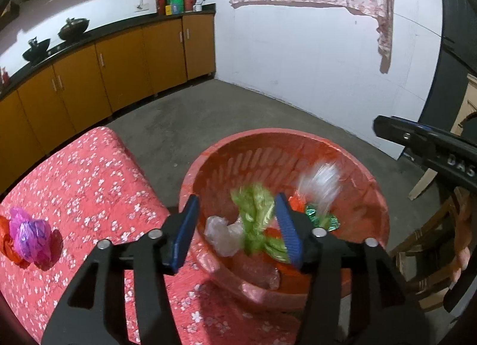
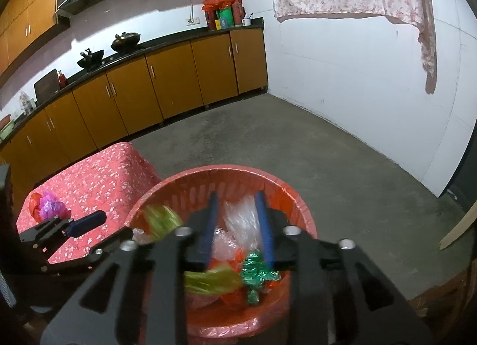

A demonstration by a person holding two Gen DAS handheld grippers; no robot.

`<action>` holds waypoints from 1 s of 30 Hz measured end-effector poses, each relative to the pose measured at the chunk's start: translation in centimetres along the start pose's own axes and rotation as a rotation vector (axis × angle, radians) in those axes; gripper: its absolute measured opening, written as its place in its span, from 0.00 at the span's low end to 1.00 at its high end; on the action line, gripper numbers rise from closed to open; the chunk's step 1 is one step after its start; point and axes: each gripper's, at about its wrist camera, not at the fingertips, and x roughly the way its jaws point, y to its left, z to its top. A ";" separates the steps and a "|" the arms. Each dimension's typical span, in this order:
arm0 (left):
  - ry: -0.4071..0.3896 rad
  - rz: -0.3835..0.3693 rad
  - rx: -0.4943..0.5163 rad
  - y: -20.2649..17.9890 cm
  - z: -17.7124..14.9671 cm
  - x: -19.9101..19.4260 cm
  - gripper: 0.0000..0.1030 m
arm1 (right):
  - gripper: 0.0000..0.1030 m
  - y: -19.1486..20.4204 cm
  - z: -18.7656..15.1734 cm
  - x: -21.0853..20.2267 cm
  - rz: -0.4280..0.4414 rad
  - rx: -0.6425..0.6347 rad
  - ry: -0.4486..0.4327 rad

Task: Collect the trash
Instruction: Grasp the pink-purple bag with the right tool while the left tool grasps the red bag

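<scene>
Indoors, red floral tablecloth (image 1: 89,184), grey concrete floor (image 2: 313,148), kitchen cabinets (image 2: 167,82)

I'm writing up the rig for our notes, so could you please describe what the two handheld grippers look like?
Both the left gripper and the right gripper have black, angular linkage arms joined by round silver pins, and each ends in two flat, ribbed blue fingers. Seen from the left camera, the right gripper's black body carries white lettering. No cables or sleeves are visible.
</scene>
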 end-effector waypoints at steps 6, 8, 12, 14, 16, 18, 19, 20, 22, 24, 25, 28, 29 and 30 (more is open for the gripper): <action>-0.020 0.060 -0.071 2.7 -0.8 -1.4 0.61 | 0.64 0.1 0.0 -0.5 -0.029 -0.014 -0.025; -0.036 0.097 -0.095 4.0 -1.2 -2.3 0.63 | 0.76 0.3 0.0 -0.8 -0.030 -0.019 -0.041; -0.063 0.165 -0.143 6.5 -2.1 -4.2 0.66 | 0.86 1.7 0.2 -1.1 -0.001 -0.044 -0.054; -0.081 0.211 -0.177 8.2 -2.8 -5.5 0.71 | 0.87 2.8 0.3 -1.2 0.019 -0.065 -0.059; -0.098 0.259 -0.206 10.0 -3.4 -6.8 0.71 | 0.87 4.5 0.2 -1.1 0.055 -0.089 -0.063; -0.106 0.311 -0.236 12.2 -4.1 -8.1 0.72 | 0.87 6.4 0.2 -1.0 0.105 -0.104 -0.064; -0.109 0.335 -0.252 13.2 -4.6 -8.7 0.72 | 0.87 7.3 0.2 -0.9 0.122 -0.109 -0.063; -0.111 0.368 -0.271 14.4 -5.1 -9.3 0.72 | 0.87 8.3 0.1 -0.7 0.137 -0.118 -0.059; -0.117 0.432 -0.298 16.5 -6.2 -10.5 0.77 | 0.87 11.1 -0.2 -0.1 0.183 -0.145 -0.046; -0.120 0.497 -0.331 18.9 -7.4 -11.8 0.77 | 0.87 14.0 -0.6 0.6 0.223 -0.175 -0.034; -0.119 0.527 -0.354 20.3 -8.1 -12.5 0.77 | 0.87 15.5 -0.9 0.9 0.244 -0.190 -0.026; -0.116 0.590 -0.410 23.4 -9.5 -14.0 0.79 | 0.87 20.0 -1.8 1.8 0.303 -0.240 -0.002; -0.115 0.607 -0.426 24.3 -10.0 -14.5 0.79 | 0.87 21.0 -2.0 2.0 0.315 -0.253 0.005; -0.116 0.626 -0.446 25.3 -10.5 -15.0 0.79 | 0.87 22.9 -2.4 2.6 0.337 -0.275 0.018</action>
